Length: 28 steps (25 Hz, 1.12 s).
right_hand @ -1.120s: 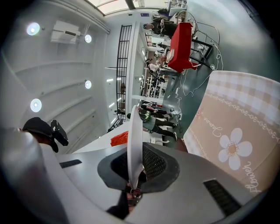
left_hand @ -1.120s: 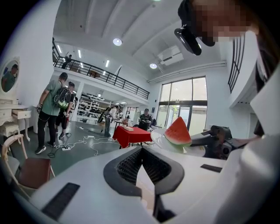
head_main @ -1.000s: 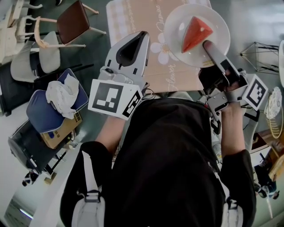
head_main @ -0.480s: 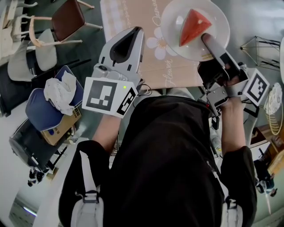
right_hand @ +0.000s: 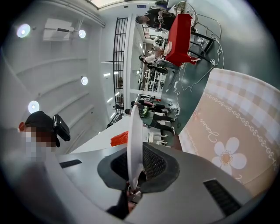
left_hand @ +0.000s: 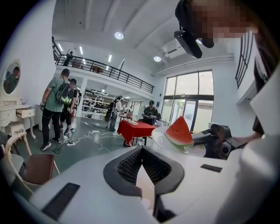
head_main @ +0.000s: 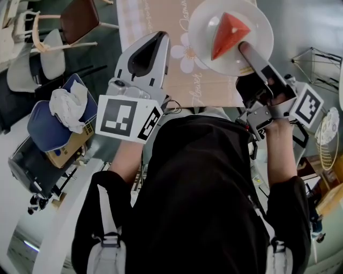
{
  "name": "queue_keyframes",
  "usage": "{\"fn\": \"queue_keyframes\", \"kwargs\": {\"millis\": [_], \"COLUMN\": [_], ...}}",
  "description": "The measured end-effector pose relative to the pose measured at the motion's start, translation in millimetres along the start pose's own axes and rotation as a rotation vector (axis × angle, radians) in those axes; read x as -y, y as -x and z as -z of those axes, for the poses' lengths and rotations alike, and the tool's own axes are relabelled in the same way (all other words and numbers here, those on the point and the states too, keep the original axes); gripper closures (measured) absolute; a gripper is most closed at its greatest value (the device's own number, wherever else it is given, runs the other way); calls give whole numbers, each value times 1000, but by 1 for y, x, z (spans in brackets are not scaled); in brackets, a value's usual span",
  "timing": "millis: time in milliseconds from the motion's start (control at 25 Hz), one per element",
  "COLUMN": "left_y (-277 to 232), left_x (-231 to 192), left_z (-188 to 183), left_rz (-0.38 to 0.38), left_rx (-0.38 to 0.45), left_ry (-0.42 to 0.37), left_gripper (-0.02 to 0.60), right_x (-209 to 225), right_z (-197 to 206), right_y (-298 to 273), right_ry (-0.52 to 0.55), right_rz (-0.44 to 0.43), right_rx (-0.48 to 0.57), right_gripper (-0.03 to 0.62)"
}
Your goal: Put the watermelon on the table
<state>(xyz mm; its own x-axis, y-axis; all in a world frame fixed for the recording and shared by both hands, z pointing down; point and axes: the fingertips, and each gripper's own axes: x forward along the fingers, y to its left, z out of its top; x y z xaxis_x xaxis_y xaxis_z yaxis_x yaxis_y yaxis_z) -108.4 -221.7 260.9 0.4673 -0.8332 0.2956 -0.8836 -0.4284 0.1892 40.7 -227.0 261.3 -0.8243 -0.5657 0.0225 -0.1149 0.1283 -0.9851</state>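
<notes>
A red wedge of watermelon (head_main: 228, 33) with a green rind lies on a round white plate (head_main: 206, 27). My right gripper (head_main: 244, 49) is shut on the plate's near rim and holds it over the table with the beige flower-print cloth (head_main: 161, 16). In the right gripper view the plate (right_hand: 133, 127) shows edge-on between the pads of the right gripper (right_hand: 134, 148), with the cloth (right_hand: 232, 131) beside it. My left gripper (head_main: 161, 36) hovers left of the plate, shut and holding nothing. From the left gripper (left_hand: 141, 149) view, the watermelon (left_hand: 178, 132) sits to the right.
A brown-seated chair (head_main: 80, 18) stands at the table's left end, and a pale chair (head_main: 48, 59) beside it. A blue-cushioned seat (head_main: 48, 123) carries a white cloth. A wire frame (head_main: 316, 67) stands at the right. People (left_hand: 57, 105) and a red-covered table (left_hand: 133, 129) are far off.
Both grippers and the plate with the watermelon have shifted a little further out over the beige cloth. The right gripper's hold on the rim is unchanged.
</notes>
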Motion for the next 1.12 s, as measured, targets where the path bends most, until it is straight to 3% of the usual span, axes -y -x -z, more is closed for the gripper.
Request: {"fn": "queue_keyframes", "kwargs": {"millis": [520, 1120], "left_y": [-12, -26], "left_x": [-19, -26], "left_z": [38, 90], "left_rz": [-107, -144], "left_rx": [-41, -81], "left_ry": [17, 54], "left_gripper": [572, 572], "right_x": [51, 109], "right_z": [3, 13], "right_y": [-6, -2], "right_ry": [-31, -43], "right_rz": [6, 44], "right_rx": [-101, -158], "right_gripper": [574, 574]}}
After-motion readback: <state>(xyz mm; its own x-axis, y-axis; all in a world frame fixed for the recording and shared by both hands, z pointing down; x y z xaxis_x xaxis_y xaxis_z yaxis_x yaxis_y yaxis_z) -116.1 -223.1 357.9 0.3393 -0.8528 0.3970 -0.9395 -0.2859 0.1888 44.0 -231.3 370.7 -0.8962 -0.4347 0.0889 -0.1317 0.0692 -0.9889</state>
